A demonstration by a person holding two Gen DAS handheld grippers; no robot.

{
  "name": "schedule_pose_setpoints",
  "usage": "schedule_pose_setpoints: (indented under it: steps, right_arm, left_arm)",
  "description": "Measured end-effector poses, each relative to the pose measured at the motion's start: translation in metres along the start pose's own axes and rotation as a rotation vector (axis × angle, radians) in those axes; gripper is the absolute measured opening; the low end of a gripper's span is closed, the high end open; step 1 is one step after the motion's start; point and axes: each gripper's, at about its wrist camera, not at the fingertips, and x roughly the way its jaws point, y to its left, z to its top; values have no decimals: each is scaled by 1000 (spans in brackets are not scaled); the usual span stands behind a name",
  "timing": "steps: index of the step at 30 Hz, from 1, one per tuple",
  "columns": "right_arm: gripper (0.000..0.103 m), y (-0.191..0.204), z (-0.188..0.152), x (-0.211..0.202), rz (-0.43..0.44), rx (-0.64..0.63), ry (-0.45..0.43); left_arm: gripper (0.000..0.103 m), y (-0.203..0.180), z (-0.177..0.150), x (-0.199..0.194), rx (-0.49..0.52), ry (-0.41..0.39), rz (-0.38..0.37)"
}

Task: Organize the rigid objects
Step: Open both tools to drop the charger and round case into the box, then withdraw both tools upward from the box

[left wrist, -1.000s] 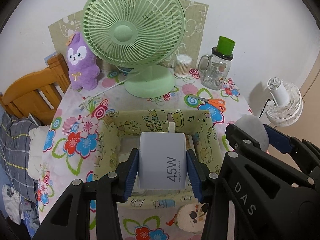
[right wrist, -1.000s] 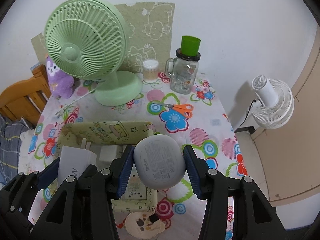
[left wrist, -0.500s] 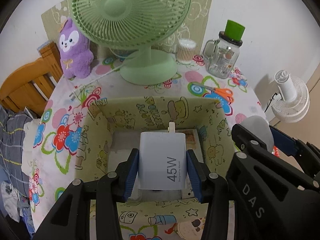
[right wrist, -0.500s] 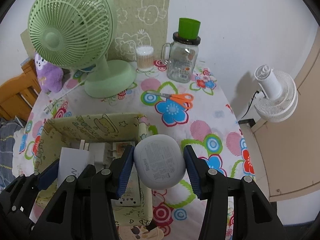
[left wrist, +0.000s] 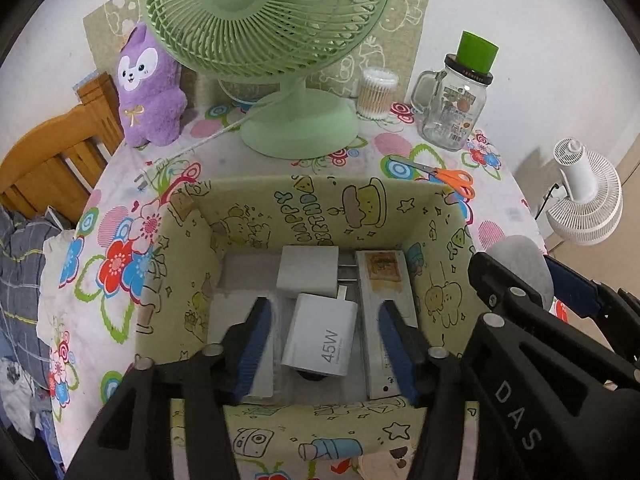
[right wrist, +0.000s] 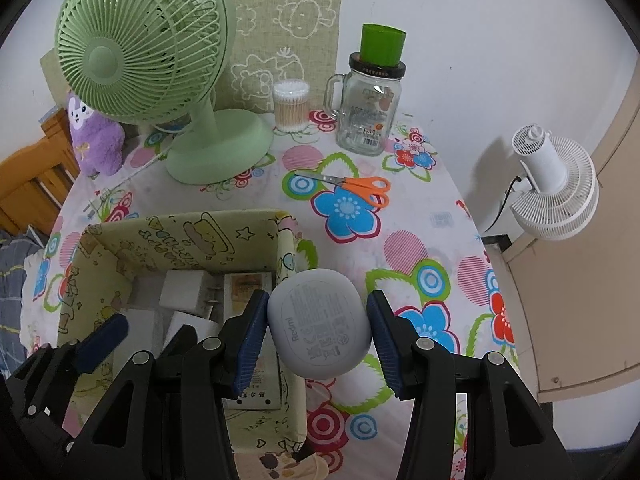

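Inside yellow cartoon-print box: left gripper spread wide, blue pads clear of white 45W charger lying tilted on box floor between them. Second white charger just behind; flat white case along right wall. At box's right edge: right gripper clamped on grey Redmi earbud case, held above box rim and tablecloth. Farther back: orange scissors, green fan, glass mug jar, purple plush.

Green fan, plush, scissors
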Motion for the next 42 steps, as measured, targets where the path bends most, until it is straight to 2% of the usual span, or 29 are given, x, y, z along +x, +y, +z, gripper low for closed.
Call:
schedule_pose_setpoints:
  steps: [6,12,17,26,31,32,34,36,42]
  right_arm:
    - [54,13,7,-12,27,-15,-31]
    - [54,36,17,-17,79,-37,-56]
    - [54,53,21,-10,118,-50,-51]
    - [54,67,27,22,173,-40,11]
    - [56,73,29,33,242,-44,36]
    - [63,76,29,36,260,-55,46]
    - [86,78,28,37,275,-69,48]
    - [95,78,28,34,281,-67,21]
    - [95,69,23,25,245,-73,17]
  left_arm:
    - [77,12,8,-16,4,-30,26]
    - [86,32,14,-25,1,-52,73]
    - [89,48,19,-21,-1,-36,97]
    - [90,53,27,-1,49,2,84]
    - [92,57,29,4,41,8,81]
    - [92,58,29,5,39,10,88]
    - [92,59,28,6,39,13,92]
    - [92,58,27,4,44,9,84]
    - [93,49,23,-1,66,12,58]
